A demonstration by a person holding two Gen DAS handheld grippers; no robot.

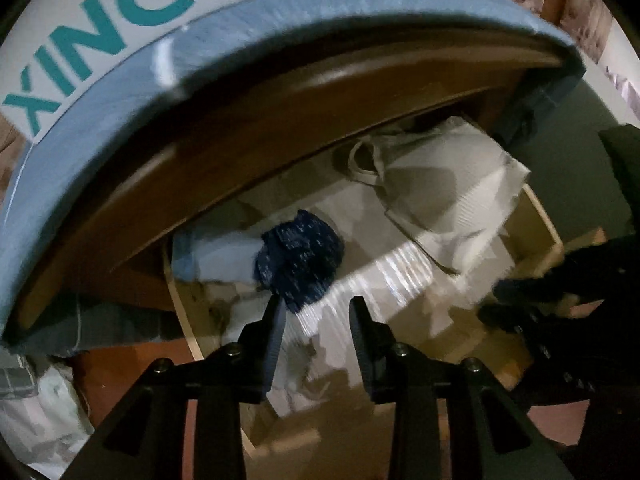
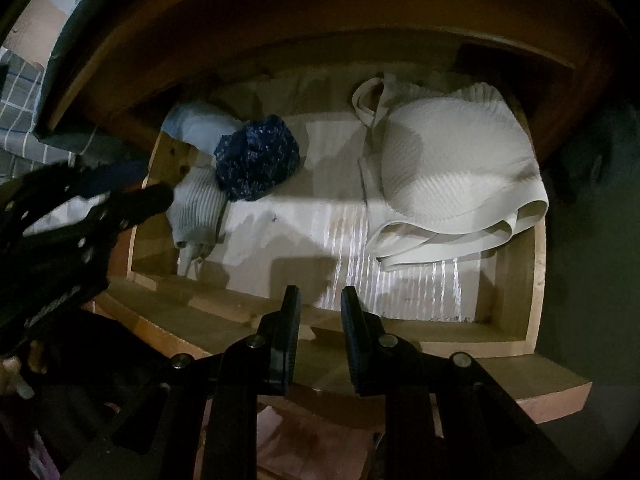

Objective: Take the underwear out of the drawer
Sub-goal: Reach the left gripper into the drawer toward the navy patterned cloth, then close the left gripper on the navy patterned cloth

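A: Which step is this, would you say?

B: The reach, I judge. The drawer [image 2: 536, 276] stands pulled out, and nothing has been lifted from it yet. The left hand-held gripper [image 1: 316, 306] hangs over the left part with its jaws apart and nothing between them, one tip just at the edge of the dark blue speckled underwear [image 1: 298, 262].

A: And the right one?

B: The right hand-held gripper [image 2: 320, 296] is released too, empty, above the drawer's front edge.

A: Where exactly does the underwear lie?

B: Bunched at the back left, resting on a light ribbed garment [image 2: 200, 208] and touching a pale blue cloth [image 2: 192, 128]. A white bra [image 2: 452, 168] fills the right side.

A: So what's needed next?

B: Probably lower the left jaws around the blue bundle and close on it alone.

A: Anything in the way?

B: The wooden top [image 1: 192, 168] overhangs the back of the drawer, with a shoe box [image 1: 120, 40] on it, so lifting room looks tight.
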